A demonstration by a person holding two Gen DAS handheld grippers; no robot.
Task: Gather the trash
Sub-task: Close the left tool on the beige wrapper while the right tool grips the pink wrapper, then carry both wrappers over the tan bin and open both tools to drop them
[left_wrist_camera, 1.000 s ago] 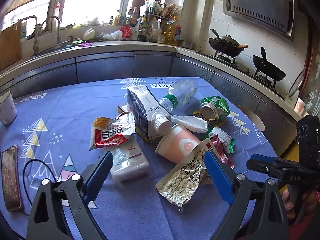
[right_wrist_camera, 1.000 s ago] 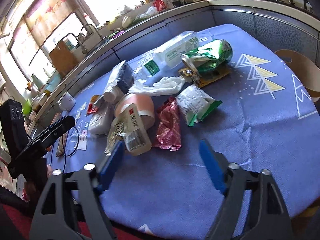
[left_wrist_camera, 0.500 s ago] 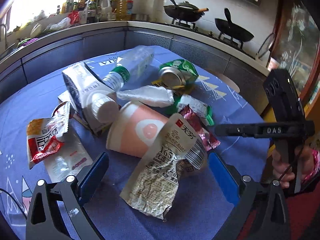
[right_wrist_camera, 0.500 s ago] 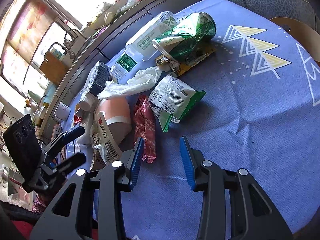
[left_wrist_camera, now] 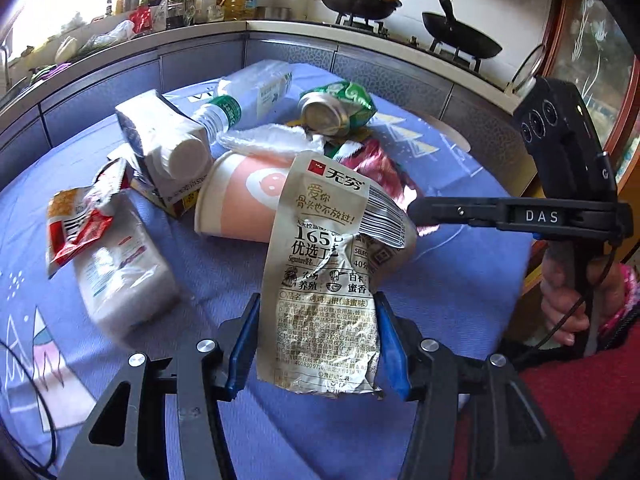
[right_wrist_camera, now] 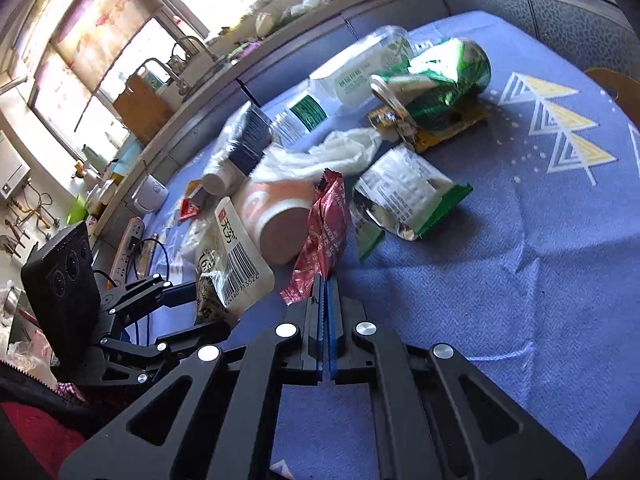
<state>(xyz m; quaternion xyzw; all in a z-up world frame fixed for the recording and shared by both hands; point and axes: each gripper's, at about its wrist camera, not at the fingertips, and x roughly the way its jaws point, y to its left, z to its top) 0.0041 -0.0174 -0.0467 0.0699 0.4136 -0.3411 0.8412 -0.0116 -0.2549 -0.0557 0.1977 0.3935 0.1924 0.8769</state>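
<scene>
Barely started: all the trash is on the blue-cloth bench (left_wrist_camera: pixel 460 264), nothing binned.

Left gripper (left_wrist_camera: pixel 316 344), 6 o'clock in its view: fingers closing around the crinkled silver snack pouch (left_wrist_camera: pixel 324 264), which leans on the pink paper cup (left_wrist_camera: pixel 244 200).

Right gripper (right_wrist_camera: pixel 325 300): fingers clenched on the corner of the crumpled red foil wrapper (right_wrist_camera: pixel 322 232), 12 o'clock of the tips.

Bottle, can, carton and the other wrappers are left.

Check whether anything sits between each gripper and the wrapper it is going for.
Nothing visible does. The left gripper is closing with the silver snack pouch already between its pads. The right gripper is shut on the lower edge of the red wrapper.
</scene>
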